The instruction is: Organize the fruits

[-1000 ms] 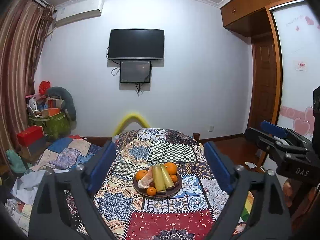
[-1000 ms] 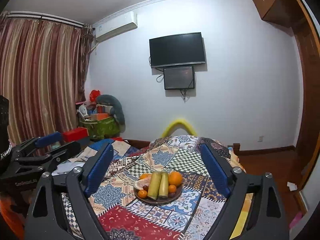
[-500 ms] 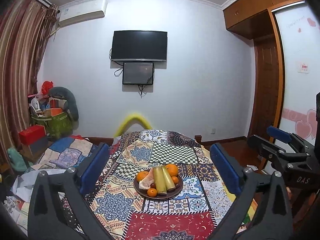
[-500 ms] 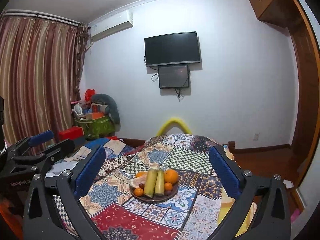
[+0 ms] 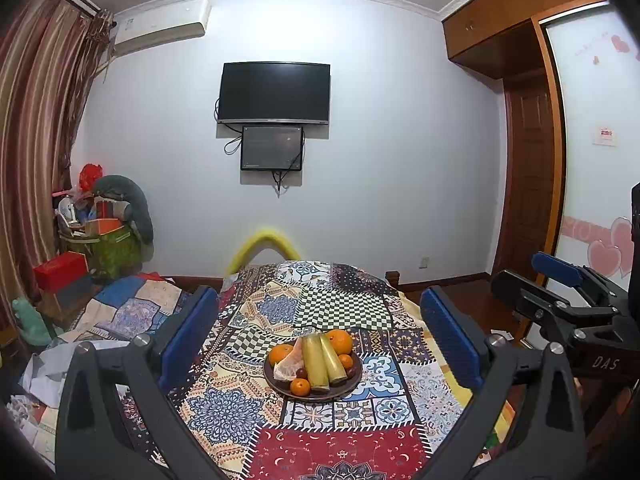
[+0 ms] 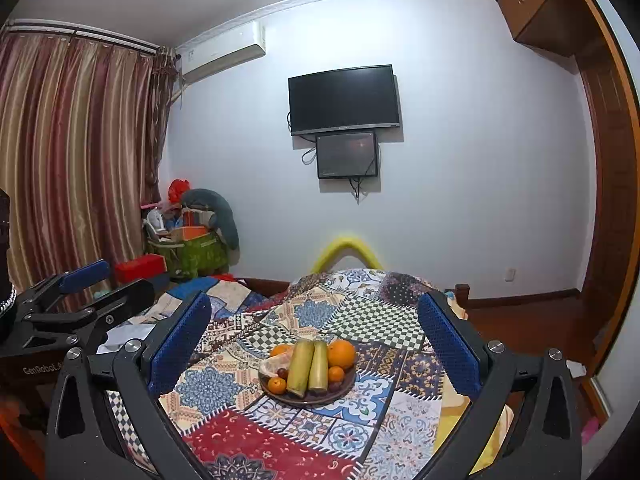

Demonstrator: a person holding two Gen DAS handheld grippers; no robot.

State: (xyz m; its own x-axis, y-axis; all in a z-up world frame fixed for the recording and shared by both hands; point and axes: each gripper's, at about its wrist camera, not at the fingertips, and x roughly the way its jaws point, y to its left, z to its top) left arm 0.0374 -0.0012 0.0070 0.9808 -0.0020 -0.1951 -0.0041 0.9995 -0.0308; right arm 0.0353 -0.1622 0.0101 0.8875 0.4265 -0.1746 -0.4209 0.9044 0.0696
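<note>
A dark brown plate point(image 5: 352, 385) of fruit sits on the patchwork-covered table point(image 5: 332, 452). It holds two yellow-green sugarcane pieces point(image 5: 322, 360), a large orange point(image 5: 339, 342), smaller oranges point(image 5: 300, 386), a peeled pomelo piece point(image 5: 289, 365) and dark small fruits. The plate also shows in the right wrist view point(image 6: 347, 385). My left gripper point(image 5: 319, 332) is open and empty, above and short of the plate. My right gripper point(image 6: 314, 338) is open and empty, likewise short of the plate. Each gripper shows at the edge of the other's view.
A yellow chair back point(image 5: 264, 245) stands at the table's far end. Patchwork bedding point(image 5: 120, 312) and clutter lie to the left, with boxes and bags point(image 5: 100, 236) by the curtain. A TV point(image 5: 276, 92) hangs on the far wall. A wooden door point(image 5: 528, 184) stands right.
Both grippers have pulled back and risen slightly, so the plate looks a little farther and the jaws stand wider in view. The fruit has not moved.
</note>
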